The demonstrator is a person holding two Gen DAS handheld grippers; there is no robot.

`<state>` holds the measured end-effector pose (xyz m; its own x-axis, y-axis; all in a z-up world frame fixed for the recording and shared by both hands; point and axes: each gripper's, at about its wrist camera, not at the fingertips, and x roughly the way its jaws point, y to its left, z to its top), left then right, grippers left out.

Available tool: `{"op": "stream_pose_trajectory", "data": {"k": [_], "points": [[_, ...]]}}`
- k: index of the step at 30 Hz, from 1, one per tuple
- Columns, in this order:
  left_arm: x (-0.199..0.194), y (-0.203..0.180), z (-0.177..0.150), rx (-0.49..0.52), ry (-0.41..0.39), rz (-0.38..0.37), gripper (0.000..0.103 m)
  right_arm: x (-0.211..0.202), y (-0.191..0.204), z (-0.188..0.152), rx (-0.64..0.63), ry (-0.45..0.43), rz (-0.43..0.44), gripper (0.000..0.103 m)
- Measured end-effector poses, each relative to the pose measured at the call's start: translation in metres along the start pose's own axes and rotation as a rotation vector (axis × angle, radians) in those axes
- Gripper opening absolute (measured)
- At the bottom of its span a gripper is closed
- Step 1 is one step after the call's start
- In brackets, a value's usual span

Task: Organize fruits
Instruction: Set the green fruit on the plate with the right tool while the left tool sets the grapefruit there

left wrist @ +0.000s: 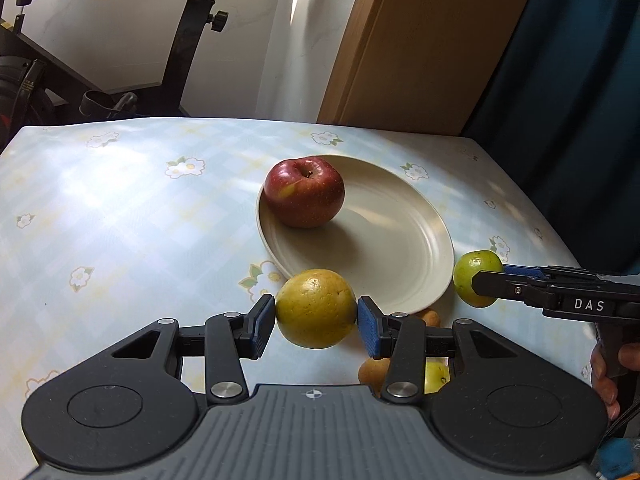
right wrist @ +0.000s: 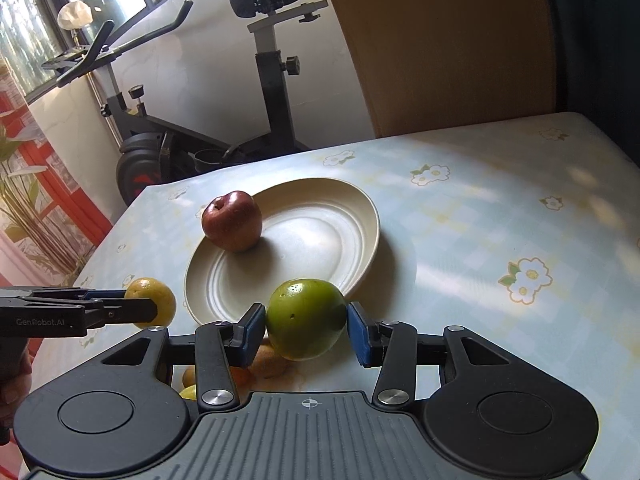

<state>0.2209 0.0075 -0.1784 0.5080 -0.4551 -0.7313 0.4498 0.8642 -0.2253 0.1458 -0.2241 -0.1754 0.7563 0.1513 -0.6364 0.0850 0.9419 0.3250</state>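
We see the plate (left wrist: 400, 280) holding only the red apple (left wrist: 305, 192) at its 10 o'clock rim, rest bare; left tool (left wrist: 316, 314) pinches the yellow fruit (left wrist: 316, 308), right tool (right wrist: 306, 320) the green fruit (right wrist: 306, 312), both at 6 o'clock of the plate above the surface (left wrist: 120, 208).

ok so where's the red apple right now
The red apple sits on the cream plate, at its far-left rim in both wrist views, beyond the yellow fruit and green fruit held up in the jaws.

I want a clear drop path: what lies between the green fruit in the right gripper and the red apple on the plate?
Only bare plate: the right wrist view shows nothing between the green fruit and the red apple.
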Motion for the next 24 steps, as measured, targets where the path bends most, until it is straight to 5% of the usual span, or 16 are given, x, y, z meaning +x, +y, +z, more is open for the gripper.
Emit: {"op": "stream_pose_trajectory", "data": {"k": [8, 24], "points": [[0.023, -0.002, 0.021, 0.028, 0.015, 0.003, 0.047, 0.026, 0.002, 0.035, -0.142, 0.028, -0.004, 0.041], [0.055, -0.001, 0.036, 0.072, 0.044, 0.09, 0.047, 0.115, -0.011, 0.086, -0.022, 0.081, -0.005, 0.041]]}}
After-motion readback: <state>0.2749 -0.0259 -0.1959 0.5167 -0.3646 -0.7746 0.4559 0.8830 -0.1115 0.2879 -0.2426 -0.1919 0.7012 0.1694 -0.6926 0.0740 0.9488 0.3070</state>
